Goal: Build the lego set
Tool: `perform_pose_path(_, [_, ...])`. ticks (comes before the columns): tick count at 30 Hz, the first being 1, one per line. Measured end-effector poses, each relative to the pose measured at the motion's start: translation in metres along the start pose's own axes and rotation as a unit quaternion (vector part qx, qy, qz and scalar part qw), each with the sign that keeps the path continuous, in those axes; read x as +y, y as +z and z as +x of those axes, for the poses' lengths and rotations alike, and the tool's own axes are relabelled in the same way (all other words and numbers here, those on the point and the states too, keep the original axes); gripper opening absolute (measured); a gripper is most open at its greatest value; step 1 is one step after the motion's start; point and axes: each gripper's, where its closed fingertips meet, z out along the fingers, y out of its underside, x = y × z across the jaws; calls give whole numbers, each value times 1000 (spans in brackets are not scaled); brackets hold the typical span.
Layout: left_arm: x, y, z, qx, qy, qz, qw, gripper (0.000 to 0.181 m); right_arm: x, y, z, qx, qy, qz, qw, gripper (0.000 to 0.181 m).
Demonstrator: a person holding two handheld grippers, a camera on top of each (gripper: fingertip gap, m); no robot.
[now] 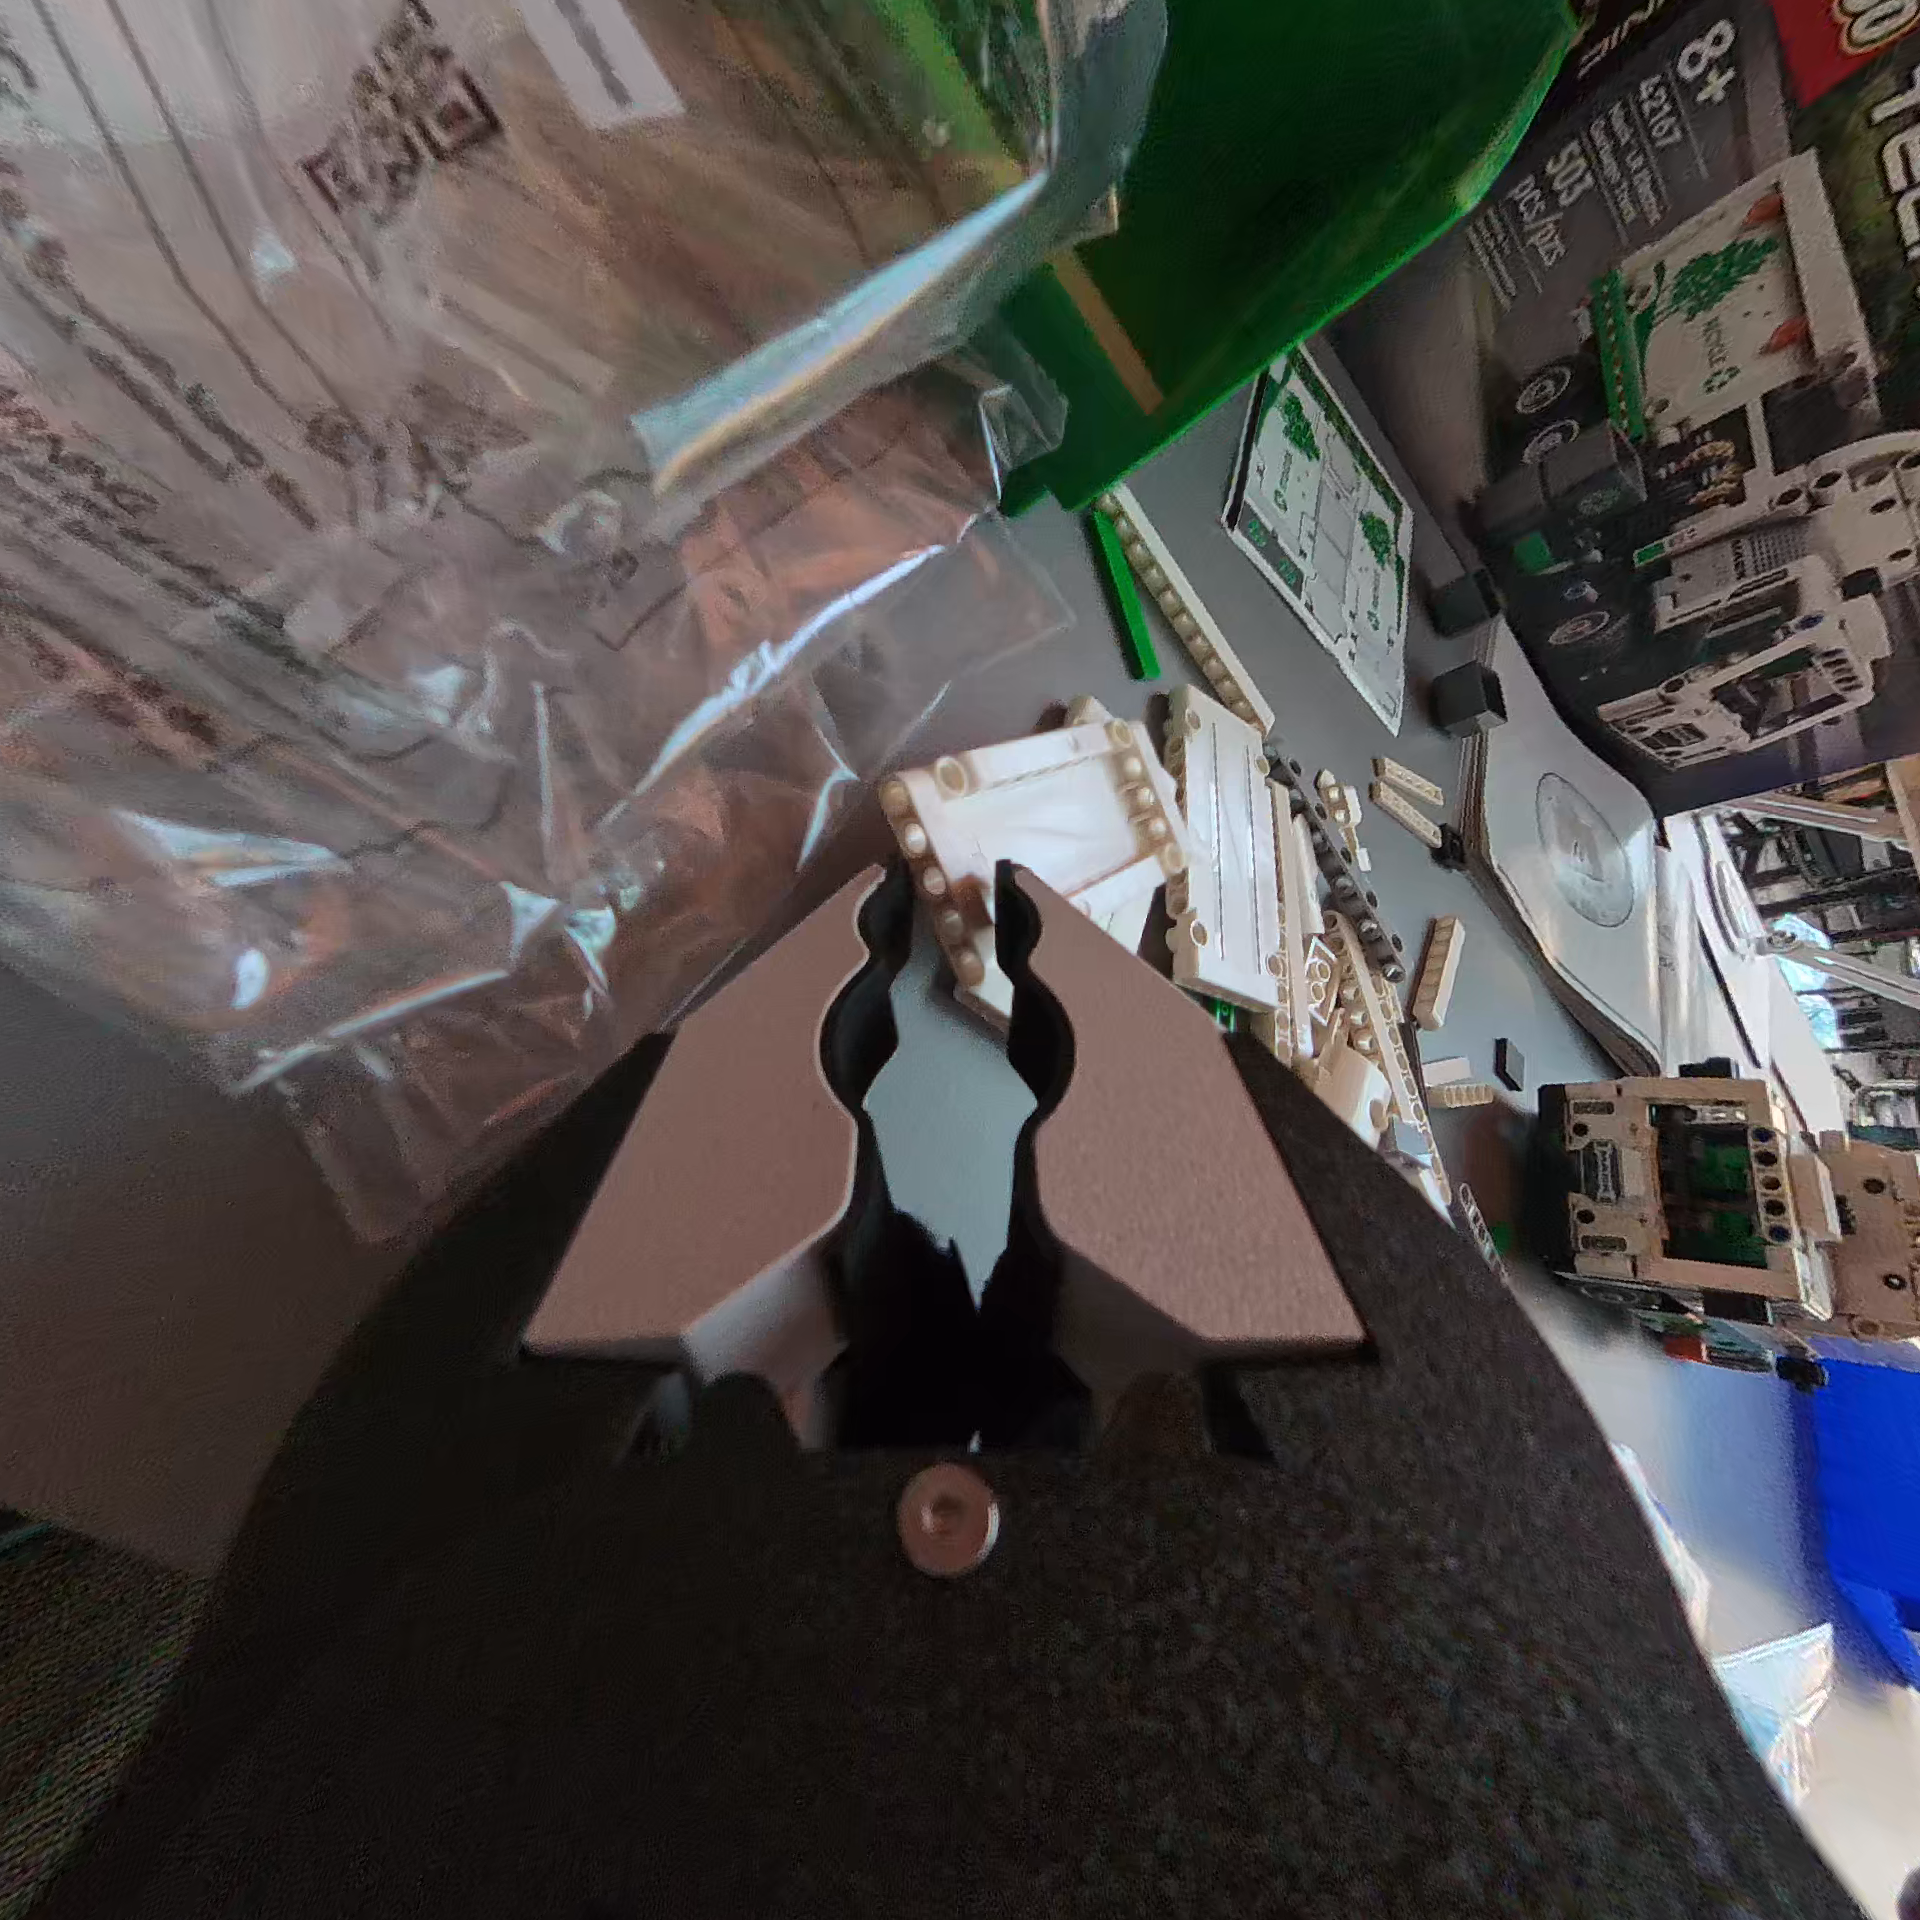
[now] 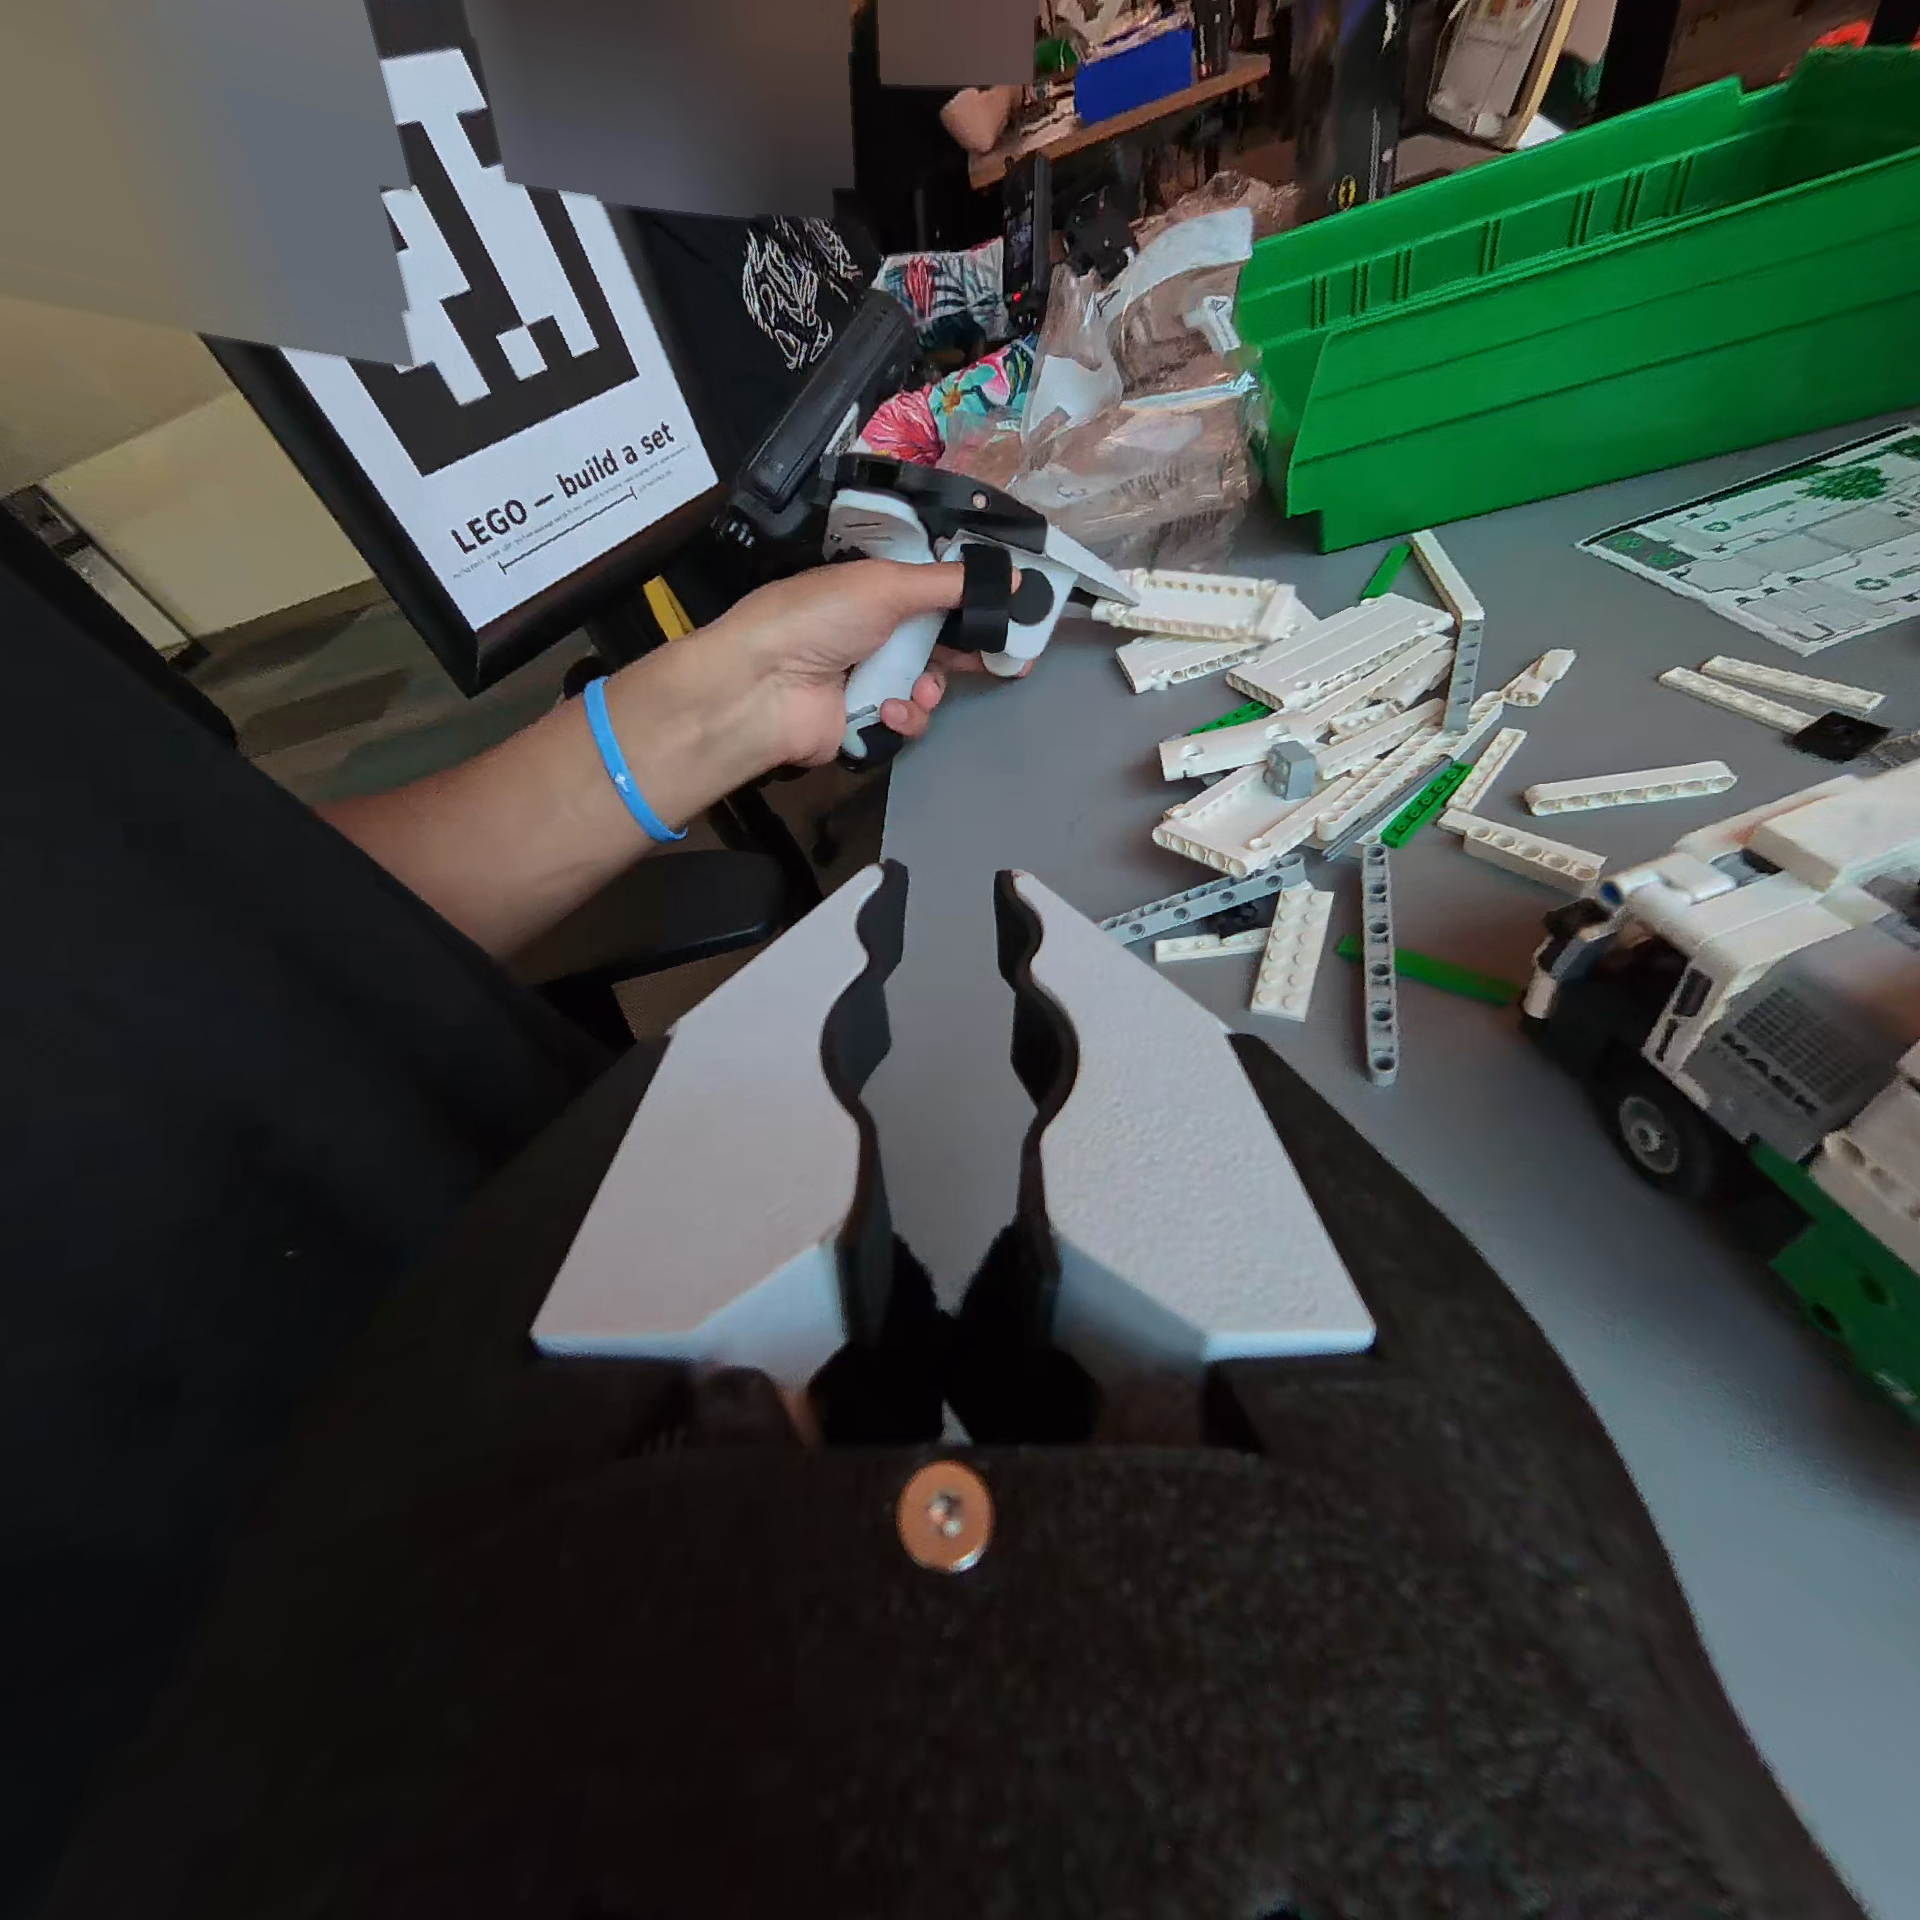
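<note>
Both tools, left tool (image 1: 945,883) and right tool (image 2: 951,883), hang apart and empty; loose white pieces (image 2: 1340,717) heap mid-frame on the tabletop (image 2: 1039,790), so a careless reach might scatter them.

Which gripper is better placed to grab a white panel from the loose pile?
Left. The left gripper is open, right at a white panel; the right gripper hovers over bare table.

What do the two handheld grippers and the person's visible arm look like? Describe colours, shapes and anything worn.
Each gripper, left gripper and right gripper, has pale wedge-shaped fingers with wavy black inner pads, a black textured body and a silver screw. The arm wears a blue wristband and a black sleeve.
</note>
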Motion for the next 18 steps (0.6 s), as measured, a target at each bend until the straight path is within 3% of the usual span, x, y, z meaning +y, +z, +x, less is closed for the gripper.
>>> perform_pose_path(1, [4,0,1,-4,7,-4,1000,17,6,1,-4,-9,-6,-5,1000,16])
perform_pose_path(6, [21,-6,9,-29,61,-8,998,29,14,-2,-3,-18,-35,-6,999,16])
perform_pose_path(10, [24,-16,14,-76,195,5,978,53,8,-11,-3,-32,-45,19,998,16])
perform_pose_path(12, [14,-16,28,-88,319,29,943,49,10,-12,0,-27,-58,23,998,16])
perform_pose_path(13, [19,-11,41,-64,388,10,919,45,11,-13,1,-24,-61,25,998,16])
perform_pose_path(15, [31,3,55,-42,491,-58,868,52,13,-13,3,-24,-59,28,998,15])
perform_pose_path(18, [35,16,65,-24,581,-106,807,53,15,-14,4,-29,-53,35,998,15])
